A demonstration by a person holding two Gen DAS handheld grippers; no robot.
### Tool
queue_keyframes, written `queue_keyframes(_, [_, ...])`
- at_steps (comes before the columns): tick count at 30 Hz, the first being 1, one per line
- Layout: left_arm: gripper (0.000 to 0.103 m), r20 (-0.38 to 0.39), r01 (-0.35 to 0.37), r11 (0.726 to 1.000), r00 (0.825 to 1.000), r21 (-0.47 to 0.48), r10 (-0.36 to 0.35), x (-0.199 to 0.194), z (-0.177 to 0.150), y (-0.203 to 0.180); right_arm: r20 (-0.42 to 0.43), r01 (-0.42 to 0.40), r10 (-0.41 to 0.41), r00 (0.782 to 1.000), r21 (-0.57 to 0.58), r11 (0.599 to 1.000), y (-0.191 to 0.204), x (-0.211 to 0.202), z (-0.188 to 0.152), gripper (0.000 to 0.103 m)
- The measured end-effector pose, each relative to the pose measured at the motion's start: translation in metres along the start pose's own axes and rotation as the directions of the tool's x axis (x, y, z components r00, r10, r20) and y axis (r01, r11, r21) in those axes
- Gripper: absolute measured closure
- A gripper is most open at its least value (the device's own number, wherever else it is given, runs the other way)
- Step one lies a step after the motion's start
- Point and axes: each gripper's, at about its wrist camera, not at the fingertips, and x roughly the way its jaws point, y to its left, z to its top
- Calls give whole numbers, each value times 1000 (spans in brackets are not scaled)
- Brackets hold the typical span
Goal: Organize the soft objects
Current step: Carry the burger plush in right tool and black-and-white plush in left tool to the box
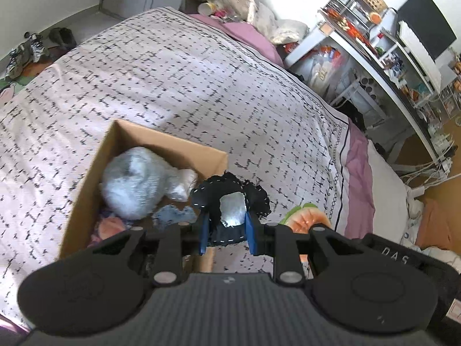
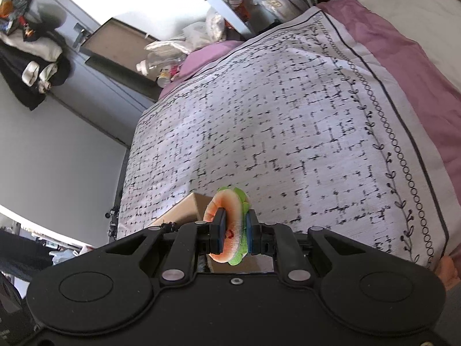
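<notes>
My left gripper (image 1: 227, 230) is shut on a black soft piece with white stitching and a silvery patch (image 1: 230, 199), held just right of an open cardboard box (image 1: 86, 190) on the bed. The box holds a fluffy white plush (image 1: 132, 184), a blue cloth (image 1: 173, 216) and a pink item (image 1: 109, 227). My right gripper (image 2: 233, 232) is shut on an orange and green soft toy (image 2: 230, 204), held above the box's corner (image 2: 187, 210). The same toy shows in the left wrist view (image 1: 308, 216), right of the black piece.
The bed carries a white cover with black dashes (image 1: 201, 86) over a purple sheet (image 1: 357, 167). A cluttered white desk and shelves (image 1: 374, 46) stand to the right. Shoes (image 1: 26, 52) lie on the floor at far left. Bottles and bags (image 2: 173, 60) sit at the bed's head.
</notes>
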Motion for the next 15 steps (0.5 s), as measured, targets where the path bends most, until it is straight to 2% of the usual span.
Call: queue_keyframes(15, [78, -3, -27, 996, 1000, -88, 26, -16, -5, 68, -20, -3, 3, 1000, -34, 999, 41, 16, -18, 89])
